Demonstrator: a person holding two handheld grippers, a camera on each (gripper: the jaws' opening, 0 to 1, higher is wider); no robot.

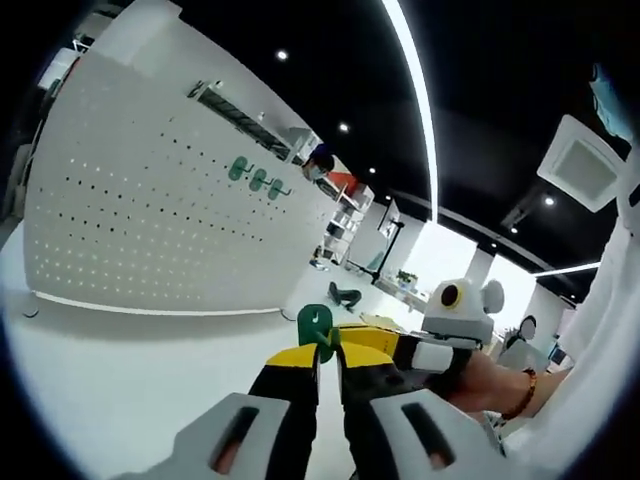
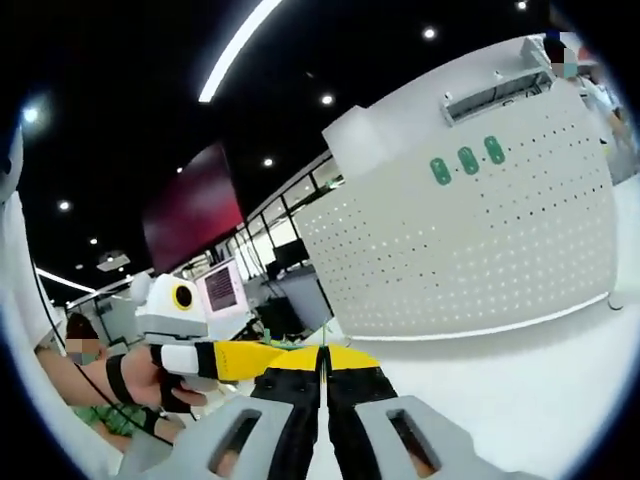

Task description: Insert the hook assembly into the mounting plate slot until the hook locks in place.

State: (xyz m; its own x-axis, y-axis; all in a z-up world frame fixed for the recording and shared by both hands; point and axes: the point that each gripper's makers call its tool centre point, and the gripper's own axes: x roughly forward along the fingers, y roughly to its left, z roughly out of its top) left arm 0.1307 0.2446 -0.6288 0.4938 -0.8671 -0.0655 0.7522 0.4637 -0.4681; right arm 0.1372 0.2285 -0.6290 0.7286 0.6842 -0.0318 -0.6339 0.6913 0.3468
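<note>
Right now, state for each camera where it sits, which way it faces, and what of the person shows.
Left gripper view: rides the left gripper, which pinches a green hook, facing the white pegboard; a hand holds the right gripper.
Right gripper view: rides the shut right gripper, facing the pegboard; a hand holds the left gripper.
Shared: pegboard, three mounted green hooks.

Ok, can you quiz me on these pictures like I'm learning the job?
1. True or false: the left gripper holds a green hook.
2. How many mounted hooks sit in a row on the pegboard? A two, B three, C five.
3. Fill in: the right gripper has its jaws ____ (open or shut).

Key: 1 true. 2 B. 3 shut.
</note>
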